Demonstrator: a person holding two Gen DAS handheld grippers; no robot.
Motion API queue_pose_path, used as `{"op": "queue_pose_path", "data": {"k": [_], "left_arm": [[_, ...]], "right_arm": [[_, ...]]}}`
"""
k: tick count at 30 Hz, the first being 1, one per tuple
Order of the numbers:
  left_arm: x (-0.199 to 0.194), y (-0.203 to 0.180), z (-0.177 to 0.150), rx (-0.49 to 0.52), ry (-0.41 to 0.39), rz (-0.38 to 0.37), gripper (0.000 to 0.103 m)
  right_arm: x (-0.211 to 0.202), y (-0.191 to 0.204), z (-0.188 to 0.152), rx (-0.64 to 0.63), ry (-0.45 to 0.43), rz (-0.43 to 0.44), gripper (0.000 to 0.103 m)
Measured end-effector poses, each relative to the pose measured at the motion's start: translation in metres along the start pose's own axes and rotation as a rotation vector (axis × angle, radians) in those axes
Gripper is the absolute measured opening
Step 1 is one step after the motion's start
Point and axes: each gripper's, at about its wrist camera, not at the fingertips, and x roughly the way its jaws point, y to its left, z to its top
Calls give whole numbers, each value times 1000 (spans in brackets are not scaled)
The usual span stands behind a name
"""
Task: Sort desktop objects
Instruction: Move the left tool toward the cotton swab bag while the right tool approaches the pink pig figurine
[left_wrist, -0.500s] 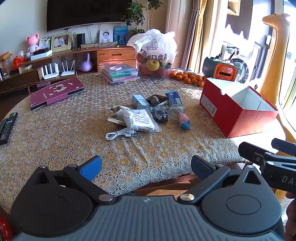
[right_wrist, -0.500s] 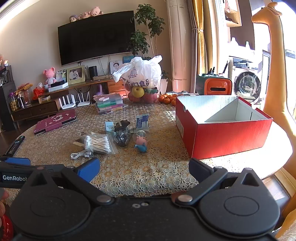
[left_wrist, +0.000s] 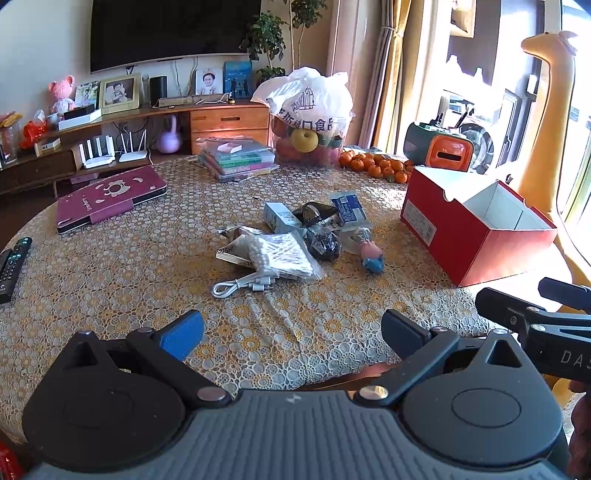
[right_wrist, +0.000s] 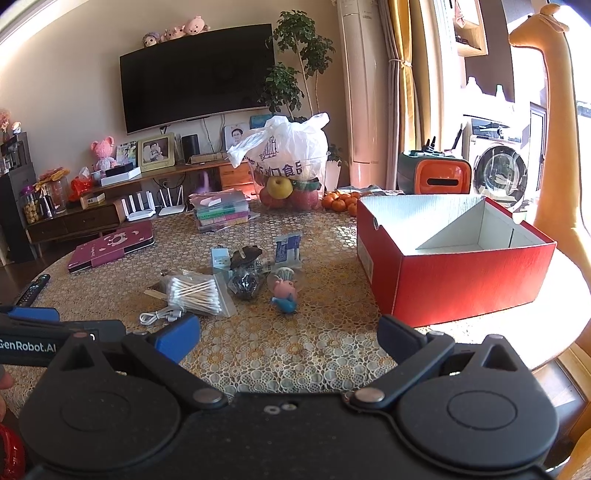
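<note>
Since nothing is yet held, both claws are kept spread wide above the near edge of the table (left_wrist: 110, 280): the left gripper (left_wrist: 291, 330) and the right gripper (right_wrist: 288, 334) are each empty. The clutter is gathered at the table's middle, within reach of either: a bag of cotton swabs (right_wrist: 195, 293), a white cable (left_wrist: 240, 284), a pig figurine (right_wrist: 284, 293) and small packets (left_wrist: 347, 210). The red box (right_wrist: 454, 273), open and empty with a divider, is set by the right edge, presumably to receive them. Compared with half a second ago, almost nothing is changed; the views are shifted only slightly.
</note>
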Motion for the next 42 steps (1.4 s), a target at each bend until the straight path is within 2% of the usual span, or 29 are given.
{"op": "queue_pose_path", "data": {"k": [7,13,23,42], "left_arm": [[22,10,9,6,-12,29,103],[46,14,13,19,7,48,103],[77,19,15,38,-12,-27,103],[123,7,28,119,-59,-37,103]], "right_arm": [[25,-1,5,-63,-22,-1,103],[50,-6,11,-116,-29,-10,103],[84,-9,13,-156,7,26,101],[150,-13,19,-169,82,67,92]]}}
